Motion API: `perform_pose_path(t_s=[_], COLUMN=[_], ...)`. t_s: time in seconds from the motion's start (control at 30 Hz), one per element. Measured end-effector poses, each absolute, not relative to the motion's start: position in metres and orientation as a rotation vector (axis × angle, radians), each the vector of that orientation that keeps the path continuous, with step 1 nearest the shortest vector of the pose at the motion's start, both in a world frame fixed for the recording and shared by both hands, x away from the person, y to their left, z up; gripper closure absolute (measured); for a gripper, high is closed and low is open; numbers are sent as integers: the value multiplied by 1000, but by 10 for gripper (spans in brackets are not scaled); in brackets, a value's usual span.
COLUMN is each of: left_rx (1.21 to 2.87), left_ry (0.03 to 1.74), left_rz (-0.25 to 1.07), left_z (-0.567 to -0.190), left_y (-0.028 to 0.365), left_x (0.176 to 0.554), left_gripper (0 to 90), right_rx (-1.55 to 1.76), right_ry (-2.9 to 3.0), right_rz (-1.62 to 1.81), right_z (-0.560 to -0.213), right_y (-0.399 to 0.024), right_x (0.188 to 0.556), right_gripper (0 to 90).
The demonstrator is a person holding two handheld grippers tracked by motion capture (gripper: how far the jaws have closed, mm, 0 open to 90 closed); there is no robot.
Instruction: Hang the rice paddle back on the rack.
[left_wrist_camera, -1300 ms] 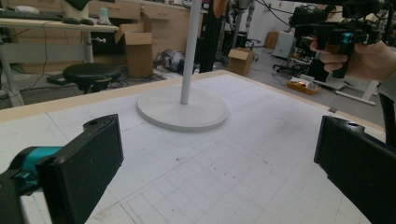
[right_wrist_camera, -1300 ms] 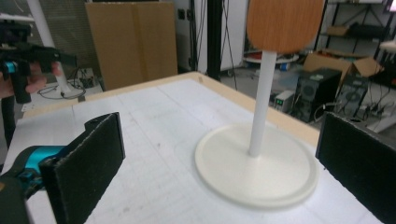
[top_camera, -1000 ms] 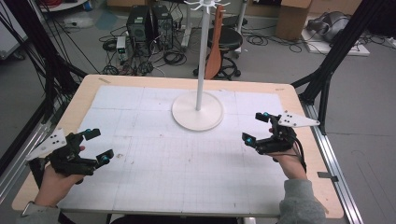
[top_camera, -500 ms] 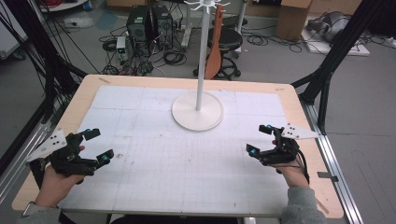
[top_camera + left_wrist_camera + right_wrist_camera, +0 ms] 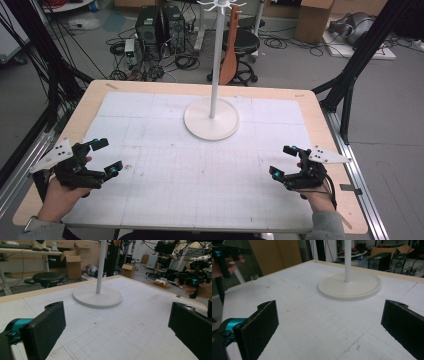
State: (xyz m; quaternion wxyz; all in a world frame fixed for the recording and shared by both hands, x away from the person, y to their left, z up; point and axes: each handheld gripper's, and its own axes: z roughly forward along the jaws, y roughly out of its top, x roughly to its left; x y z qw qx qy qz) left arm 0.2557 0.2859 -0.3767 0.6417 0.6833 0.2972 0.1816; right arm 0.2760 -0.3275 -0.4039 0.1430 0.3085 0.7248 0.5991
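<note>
While you are holding the left hand-held gripper [image 5: 102,157] at the lower left of the frame, jaws apart and empty, the white stand [image 5: 211,119] is sitting upper centre on the counter [image 5: 165,200], and your right hand-held gripper [image 5: 283,161] is hovering lower right, jaws spread.

Soft, even overhead light is brightening the white table [image 5: 165,200]; shadows are lying faint, and the near jaws are blurring in both gripper views
</note>
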Motion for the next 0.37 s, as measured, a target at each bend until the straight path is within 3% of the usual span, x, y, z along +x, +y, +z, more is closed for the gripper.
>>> perform_pose_path(t_s=[0.37], left_rx=[1566], left_ry=[669], left_rz=[437], left_z=[-376], left_y=[280], left_x=[251], left_gripper=[18], right_rx=[897], right_ry=[2053], right_rz=[1773], right_z=[-410], right_y=[-324], right_x=[268], right_gripper=[2])
